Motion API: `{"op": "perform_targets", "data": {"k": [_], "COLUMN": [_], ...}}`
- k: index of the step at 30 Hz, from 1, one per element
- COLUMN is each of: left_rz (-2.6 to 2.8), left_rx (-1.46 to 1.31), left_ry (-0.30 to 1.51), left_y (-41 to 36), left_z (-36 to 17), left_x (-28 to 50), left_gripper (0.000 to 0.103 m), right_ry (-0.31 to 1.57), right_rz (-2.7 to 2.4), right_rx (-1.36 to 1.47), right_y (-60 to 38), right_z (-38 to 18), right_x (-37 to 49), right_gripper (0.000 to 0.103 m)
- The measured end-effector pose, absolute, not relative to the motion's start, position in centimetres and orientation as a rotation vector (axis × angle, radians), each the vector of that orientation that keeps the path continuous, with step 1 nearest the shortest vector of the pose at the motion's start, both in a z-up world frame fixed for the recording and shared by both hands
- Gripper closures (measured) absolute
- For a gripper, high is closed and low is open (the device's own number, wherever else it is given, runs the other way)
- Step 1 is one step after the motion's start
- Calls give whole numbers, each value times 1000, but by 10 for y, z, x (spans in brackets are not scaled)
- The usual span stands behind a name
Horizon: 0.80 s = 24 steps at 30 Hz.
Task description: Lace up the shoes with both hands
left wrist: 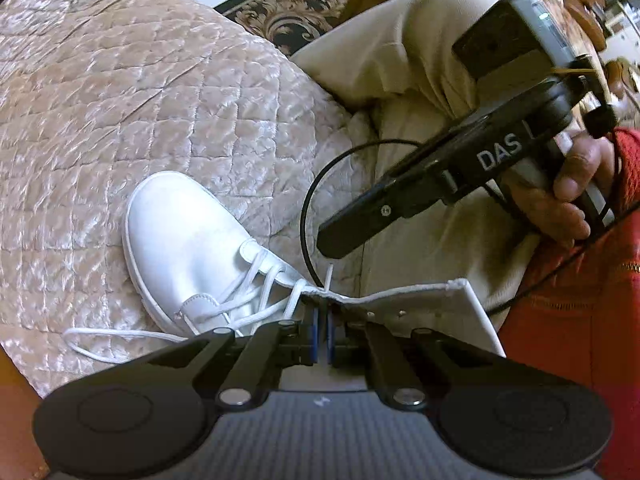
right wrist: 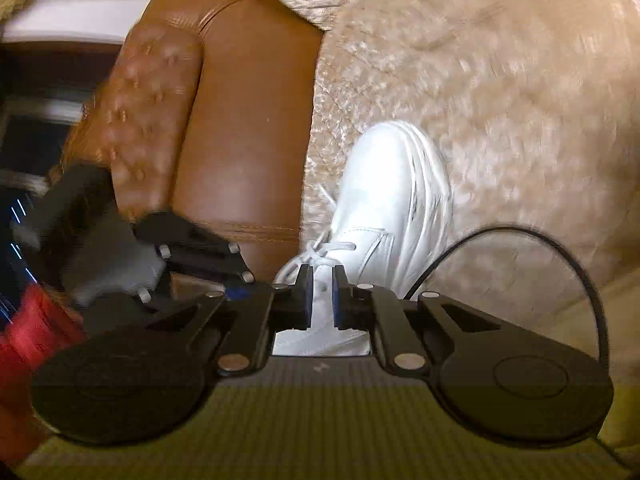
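Note:
A white sneaker (left wrist: 188, 240) lies on a quilted beige velvet cover, toe pointing away. Its white lace (left wrist: 256, 280) is threaded loosely through the lower eyelets, and one loose end trails left (left wrist: 100, 340). My left gripper (left wrist: 322, 304) is shut on the lace end at the shoe's collar edge, with the lace tip sticking up between the pads. My right gripper (left wrist: 340, 236) hovers above and to the right, apart from the shoe. In the right wrist view its own fingers (right wrist: 322, 280) stand slightly apart over the sneaker (right wrist: 392, 200), with nothing between them.
The quilted cover (left wrist: 120, 100) drapes a brown leather sofa (right wrist: 240, 140). The person's beige trouser leg (left wrist: 420, 80) and red sleeve (left wrist: 580, 320) are at the right. A black cable (left wrist: 308, 200) loops next to the shoe. A patterned rug (left wrist: 300, 12) lies beyond.

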<state>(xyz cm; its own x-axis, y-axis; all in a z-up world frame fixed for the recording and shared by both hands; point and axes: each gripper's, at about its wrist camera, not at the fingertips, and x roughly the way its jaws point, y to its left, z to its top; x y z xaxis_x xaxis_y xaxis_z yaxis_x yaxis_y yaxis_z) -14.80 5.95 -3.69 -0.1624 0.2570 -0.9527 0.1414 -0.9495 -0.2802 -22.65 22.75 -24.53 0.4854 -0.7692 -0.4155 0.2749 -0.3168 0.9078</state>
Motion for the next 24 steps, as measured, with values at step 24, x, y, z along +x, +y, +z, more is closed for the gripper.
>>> {"op": "perform_targets", "data": {"k": [24], "left_rz": [2367], "left_rx": [-1921], "left_ry": [-522], "left_y": [59], "left_z": [-34], "left_x": [-140], "left_gripper": [99], "right_ry": [-505], "right_rz": [-1074], "right_rx": [1610], "right_y": [219], "right_z": [-252], "right_x": [-210], "right_gripper": [67]}}
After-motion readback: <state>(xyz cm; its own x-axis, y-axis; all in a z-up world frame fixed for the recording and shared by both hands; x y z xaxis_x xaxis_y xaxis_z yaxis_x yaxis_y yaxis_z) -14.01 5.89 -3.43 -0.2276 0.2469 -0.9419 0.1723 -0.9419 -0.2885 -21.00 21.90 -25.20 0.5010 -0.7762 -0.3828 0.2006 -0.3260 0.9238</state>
